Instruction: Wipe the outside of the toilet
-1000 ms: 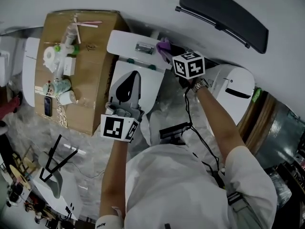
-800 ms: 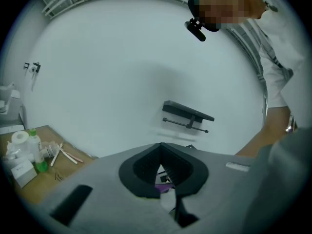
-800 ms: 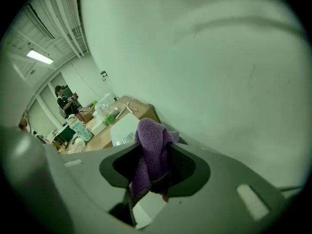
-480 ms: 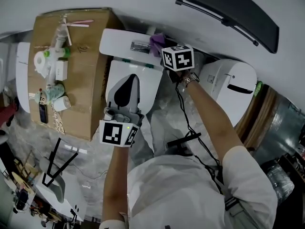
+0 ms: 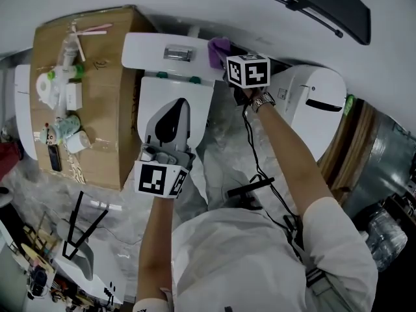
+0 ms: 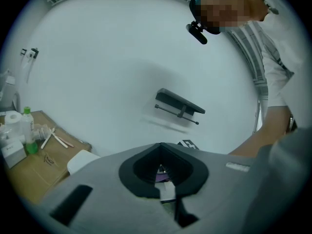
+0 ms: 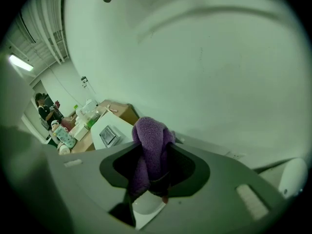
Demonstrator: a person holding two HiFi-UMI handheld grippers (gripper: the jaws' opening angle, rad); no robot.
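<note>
A person in a white shirt leans over a white toilet [image 5: 151, 52], a two-finger gripper in each hand, seen from the head camera looking steeply down. The right gripper [image 7: 152, 152], at upper centre of the head view with its marker cube facing up, has its fingers clamped on a purple cloth [image 5: 220, 46]. The cloth sits bunched at the right end of the tank lid, just beside the chrome flush button [image 5: 177, 52]; whether it presses on the porcelain cannot be told. In the right gripper view the cloth rises in a folded tuft from between the fingers, with the tank and button behind it to the left. The left gripper [image 5: 175, 109] is held over the closed toilet seat in the middle of the frame, its fingers together and holding nothing, pointing towards the tank. To the left of the toilet stands a cardboard box [image 5: 110, 109] whose top carries a toilet roll [image 5: 45, 86], bottles and small packets. At right stands a white rounded bin [image 5: 312, 109], and a dark shelf [image 5: 312, 5] is mounted on the pale wall in the upper right corner.
</note>
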